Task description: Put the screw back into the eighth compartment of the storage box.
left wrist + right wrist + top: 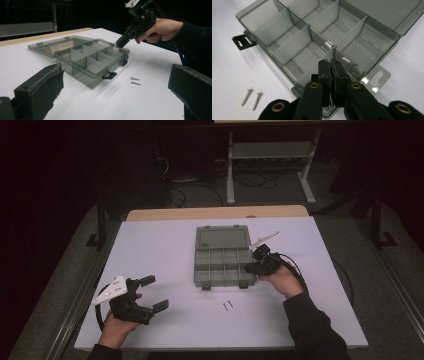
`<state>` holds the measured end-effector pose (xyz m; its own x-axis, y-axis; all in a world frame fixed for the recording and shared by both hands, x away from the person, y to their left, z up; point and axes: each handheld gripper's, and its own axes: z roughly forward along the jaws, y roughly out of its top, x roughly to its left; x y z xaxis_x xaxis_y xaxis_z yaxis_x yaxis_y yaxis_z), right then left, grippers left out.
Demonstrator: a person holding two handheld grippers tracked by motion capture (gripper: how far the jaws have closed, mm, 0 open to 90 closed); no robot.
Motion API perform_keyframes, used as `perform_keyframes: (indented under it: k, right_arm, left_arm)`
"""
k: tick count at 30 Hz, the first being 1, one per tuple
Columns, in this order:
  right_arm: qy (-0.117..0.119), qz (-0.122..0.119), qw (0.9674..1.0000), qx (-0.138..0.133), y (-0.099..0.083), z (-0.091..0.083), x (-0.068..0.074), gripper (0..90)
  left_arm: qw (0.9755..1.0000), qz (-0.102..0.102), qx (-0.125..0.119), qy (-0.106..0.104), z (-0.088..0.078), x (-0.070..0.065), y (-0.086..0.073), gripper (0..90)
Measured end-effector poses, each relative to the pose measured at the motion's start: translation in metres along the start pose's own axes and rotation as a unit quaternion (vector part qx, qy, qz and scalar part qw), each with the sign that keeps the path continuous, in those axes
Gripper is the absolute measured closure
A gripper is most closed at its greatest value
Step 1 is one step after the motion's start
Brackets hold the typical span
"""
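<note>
A smoky clear compartment box (pixel 196 270) lies open in the middle of the white table, its lid (pixel 222 239) folded flat behind it and its compartments bare. Two small screws (pixel 228 305) rest side by side on the table just in front of it. My right gripper (pixel 248 268) is shut, tips pressed together with nothing visible between them, tilted down over the box's front right compartment (pixel 352 50). In the right gripper view the tips (pixel 330 62) hover above a divider. My left gripper (pixel 156 293) stays open at the table's front left, away from the box (pixel 85 75).
Black latches (pixel 206 286) stick out from the box's front wall. The table has a wooden strip (pixel 215 213) along its far edge. A cable (pixel 300 275) loops from the right gripper across the table's right side. A white desk frame (pixel 270 155) stands on the floor beyond.
</note>
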<state>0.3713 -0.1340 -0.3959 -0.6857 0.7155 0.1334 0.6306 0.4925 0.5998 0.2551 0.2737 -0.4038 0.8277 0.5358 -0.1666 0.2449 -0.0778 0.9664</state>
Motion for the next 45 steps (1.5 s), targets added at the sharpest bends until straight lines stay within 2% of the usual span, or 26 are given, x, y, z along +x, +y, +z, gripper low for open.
perform_keyframes:
  k: [4, 7, 9, 11, 14, 17, 18, 19, 20, 21, 22, 26, 33, 34, 41, 45]
  right_arm:
    - [-0.001, -0.004, 0.9999, 0.009, -0.003, 0.006, -0.001, 86.9]
    - [0.000, -0.005, 1.0000, 0.005, -0.003, 0.005, -0.001, 86.4]
    - [-0.003, -0.001, 1.0000, -0.006, -0.002, 0.003, -0.001, 72.2]
    - [-0.003, 0.003, 0.9999, -0.015, -0.002, -0.001, -0.001, 65.0]
    - [0.005, 0.015, 0.9993, -0.033, -0.002, -0.006, -0.001, 49.4]
    - [0.007, 0.018, 0.9986, -0.048, -0.001, -0.010, 0.001, 27.0]
    - [0.007, 0.018, 0.9986, -0.048, -0.001, -0.010, 0.001, 27.0]
    - [0.004, 0.021, 0.9983, -0.055, -0.001, -0.010, 0.003, 10.5]
    - [0.004, 0.021, 0.9983, -0.055, -0.001, -0.010, 0.003, 10.5]
    - [0.009, 0.010, 0.9980, -0.062, -0.002, -0.012, 0.006, 6.7]
    - [0.010, 0.012, 0.9978, -0.065, -0.002, -0.013, 0.007, 4.9]
    - [0.013, 0.014, 0.9971, -0.074, -0.003, -0.019, 0.012, 5.5]
    - [0.010, -0.009, 0.9971, -0.075, -0.007, -0.026, 0.028, 5.8]
    - [0.014, -0.014, 0.9970, -0.075, -0.009, -0.028, 0.034, 6.0]
    - [0.026, -0.027, 0.9960, -0.081, -0.013, -0.030, 0.049, 6.1]
    - [0.035, -0.035, 0.9958, -0.078, -0.016, -0.027, 0.062, 6.3]
  left_arm:
    - [1.0000, -0.003, 0.000, 0.001, 0.000, 0.000, 0.000, 0.0]
    - [1.0000, -0.003, 0.000, 0.001, 0.000, 0.000, 0.000, 0.0]
    - [1.0000, -0.003, 0.000, 0.000, 0.000, 0.000, 0.000, 0.0]
    - [1.0000, -0.003, 0.000, 0.000, -0.001, 0.000, 0.000, 0.0]
    - [1.0000, -0.004, 0.000, 0.000, -0.001, 0.000, 0.000, 0.0]
    - [1.0000, -0.002, 0.000, 0.000, -0.001, 0.000, 0.000, 0.0]
    - [1.0000, -0.002, 0.000, 0.000, -0.001, 0.000, 0.000, 0.0]
    - [1.0000, -0.002, 0.000, 0.000, -0.001, 0.000, 0.000, 0.0]
    - [1.0000, -0.002, 0.000, 0.000, -0.001, 0.000, 0.000, 0.0]
    - [1.0000, -0.003, 0.000, 0.000, -0.001, 0.000, 0.000, 0.0]
    - [1.0000, -0.003, 0.000, 0.000, -0.001, 0.000, 0.000, 0.0]
    - [1.0000, -0.004, 0.002, 0.000, -0.001, 0.000, 0.000, 0.0]
    - [1.0000, -0.003, 0.001, 0.000, -0.001, 0.000, 0.000, 0.0]
    - [1.0000, -0.005, -0.001, -0.001, -0.001, 0.000, 0.000, 0.0]
    - [1.0000, -0.006, -0.003, -0.001, -0.001, -0.001, 0.000, 0.0]
    - [1.0000, -0.007, -0.004, -0.001, -0.001, -0.001, 0.000, 0.0]
